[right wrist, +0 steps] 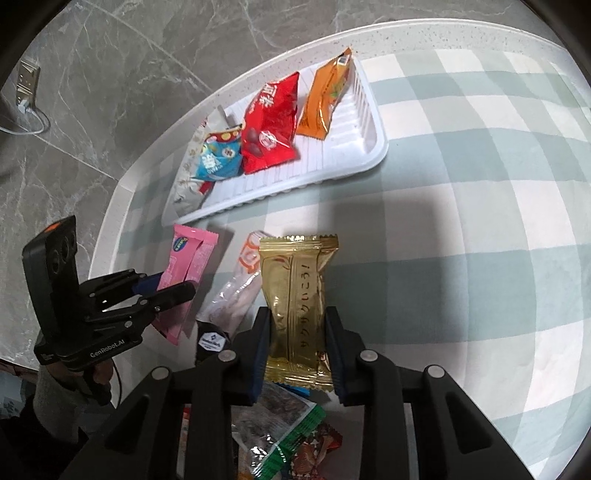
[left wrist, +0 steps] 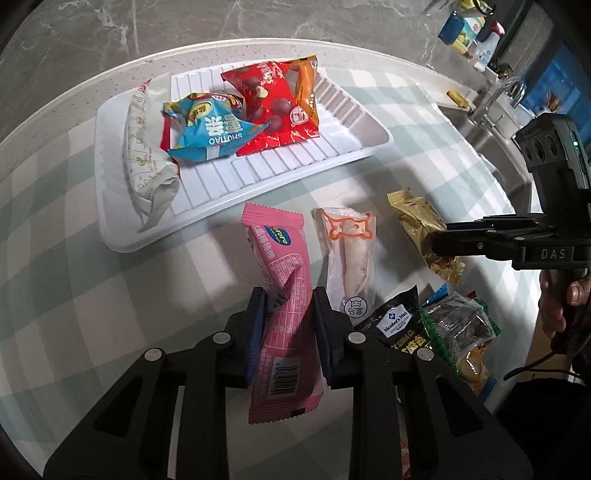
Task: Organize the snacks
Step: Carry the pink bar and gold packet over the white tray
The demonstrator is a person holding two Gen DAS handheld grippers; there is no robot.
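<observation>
My left gripper (left wrist: 289, 304) is shut on a pink snack packet (left wrist: 280, 295), its blue pads pinching and creasing the wrapper just above the checked cloth. From the right wrist view the same pink snack packet (right wrist: 188, 273) sits in the left gripper (right wrist: 173, 284). My right gripper (right wrist: 298, 326) is shut on a gold wafer packet (right wrist: 295, 295), which also shows as the gold wafer packet (left wrist: 424, 229) in the right gripper (left wrist: 437, 240). Beyond them lies a white ribbed tray (left wrist: 280, 173) holding a red packet (left wrist: 273, 107), a blue packet (left wrist: 207, 129), a cream packet (left wrist: 144, 147) and an orange packet (right wrist: 325, 99).
A clear packet with an orange cat outline (left wrist: 347, 254) lies between the two held snacks. A black packet (left wrist: 397, 321) and a heap of several more snacks (left wrist: 458, 332) sit near the table edge. A sink tap (left wrist: 498, 96) and bottles (left wrist: 469, 33) stand at the back right.
</observation>
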